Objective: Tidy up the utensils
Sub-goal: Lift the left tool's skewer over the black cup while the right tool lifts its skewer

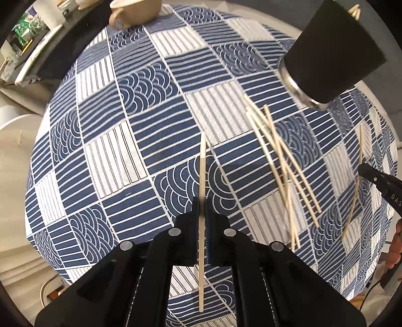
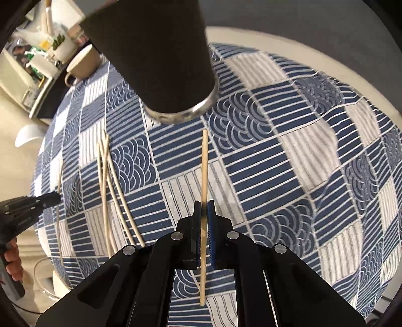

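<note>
My left gripper [image 1: 201,205] is shut on one wooden chopstick [image 1: 202,161], held above the blue patterned tablecloth. My right gripper [image 2: 204,208] is shut on another chopstick [image 2: 204,166], which points toward the black cup holder [image 2: 160,57] just ahead. The same black holder [image 1: 334,52] stands at the upper right in the left wrist view, with chopstick tips showing at its top. Several loose chopsticks [image 1: 281,161] lie on the cloth right of my left gripper; they also show in the right wrist view [image 2: 113,191]. The right gripper's tip [image 1: 377,176] shows at the left view's right edge.
A beige mug [image 1: 133,11] stands at the far edge of the round table; it also shows in the right wrist view [image 2: 80,65]. One single chopstick [image 1: 355,183] lies apart at the right. A shelf with clutter [image 2: 32,57] stands beyond the table.
</note>
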### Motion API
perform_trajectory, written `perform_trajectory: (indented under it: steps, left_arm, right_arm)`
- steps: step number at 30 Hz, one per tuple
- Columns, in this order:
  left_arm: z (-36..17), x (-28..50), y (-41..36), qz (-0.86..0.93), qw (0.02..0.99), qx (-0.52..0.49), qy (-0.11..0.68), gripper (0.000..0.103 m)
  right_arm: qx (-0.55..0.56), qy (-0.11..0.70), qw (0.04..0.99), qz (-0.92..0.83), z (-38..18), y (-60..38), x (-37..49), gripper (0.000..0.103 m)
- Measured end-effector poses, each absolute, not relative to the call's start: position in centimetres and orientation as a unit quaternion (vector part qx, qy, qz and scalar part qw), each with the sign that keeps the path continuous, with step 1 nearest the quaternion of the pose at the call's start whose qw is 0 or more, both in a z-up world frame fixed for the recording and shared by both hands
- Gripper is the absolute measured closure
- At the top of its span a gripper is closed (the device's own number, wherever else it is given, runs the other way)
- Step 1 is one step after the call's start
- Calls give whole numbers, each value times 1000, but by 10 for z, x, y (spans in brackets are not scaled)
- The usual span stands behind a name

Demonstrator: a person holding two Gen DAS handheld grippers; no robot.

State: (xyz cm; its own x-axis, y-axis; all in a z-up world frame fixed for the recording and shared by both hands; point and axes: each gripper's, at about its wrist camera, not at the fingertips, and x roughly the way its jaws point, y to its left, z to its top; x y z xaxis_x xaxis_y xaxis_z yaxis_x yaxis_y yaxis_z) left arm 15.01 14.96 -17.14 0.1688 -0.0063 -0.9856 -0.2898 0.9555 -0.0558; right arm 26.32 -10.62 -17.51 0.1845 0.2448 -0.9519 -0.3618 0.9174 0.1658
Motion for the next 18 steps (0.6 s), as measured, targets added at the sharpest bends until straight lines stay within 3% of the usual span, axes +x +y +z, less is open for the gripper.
perform_trajectory:
  steps: [18]
  left_arm:
    - [-48,179,108,98,833,-49,543,98]
  right_arm:
    - [-21,506,844,177,-57,-167,258,98]
